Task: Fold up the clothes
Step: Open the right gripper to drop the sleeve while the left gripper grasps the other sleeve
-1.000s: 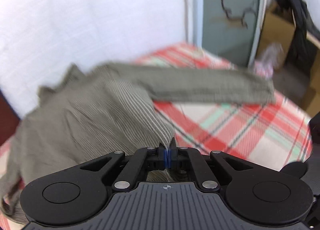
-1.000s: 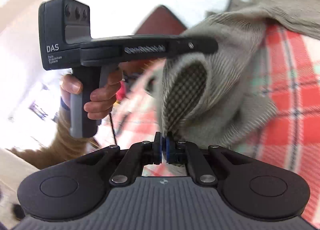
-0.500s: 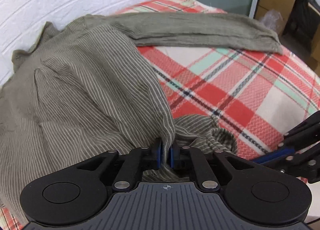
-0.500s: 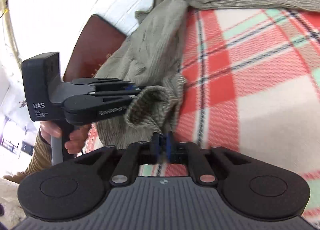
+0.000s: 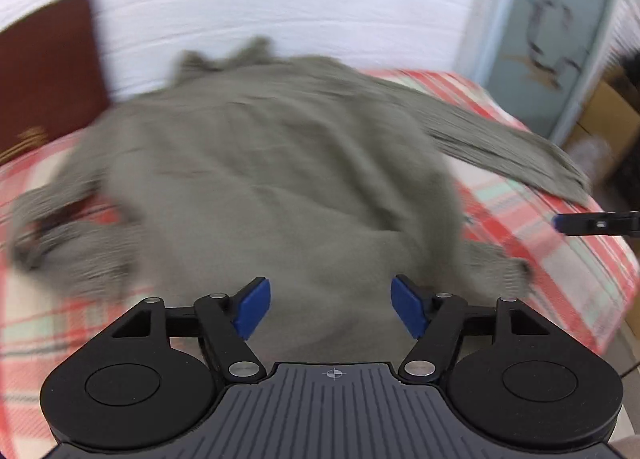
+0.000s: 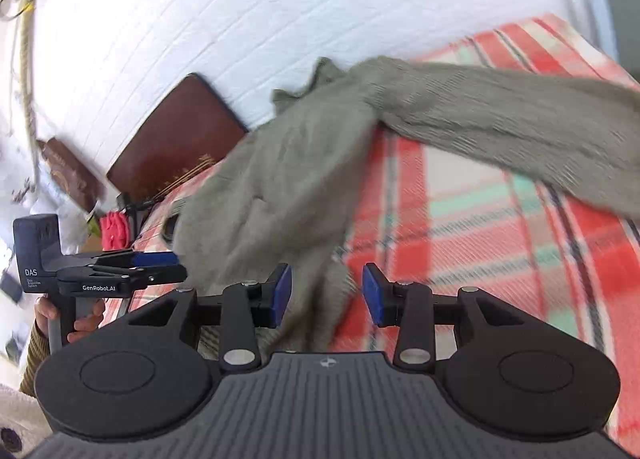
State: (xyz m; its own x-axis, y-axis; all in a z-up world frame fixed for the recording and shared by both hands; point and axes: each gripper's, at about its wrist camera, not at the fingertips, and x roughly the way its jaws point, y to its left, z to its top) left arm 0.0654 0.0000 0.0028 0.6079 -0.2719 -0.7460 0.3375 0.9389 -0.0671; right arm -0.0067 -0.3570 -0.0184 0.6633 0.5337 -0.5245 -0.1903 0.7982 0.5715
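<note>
Both the left gripper (image 5: 331, 309) and right gripper (image 6: 327, 294) gape, released; one blurred, seemingly grey-green striped shirt (image 5: 272, 187) lies on the red plaid blanket (image 6: 500, 227); only the right view shows the hand (image 6: 66, 317).

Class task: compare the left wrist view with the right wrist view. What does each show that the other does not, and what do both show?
Only the left wrist view shows the pale blue door, the cardboard box beside it and the shirt's left sleeve. Only the right wrist view shows the person's hand holding the other tool and a red object beside the bed. Both show the grey-green shirt lying on the plaid blanket, the white wall, the dark red headboard, and the open left gripper and right gripper, neither holding cloth.
</note>
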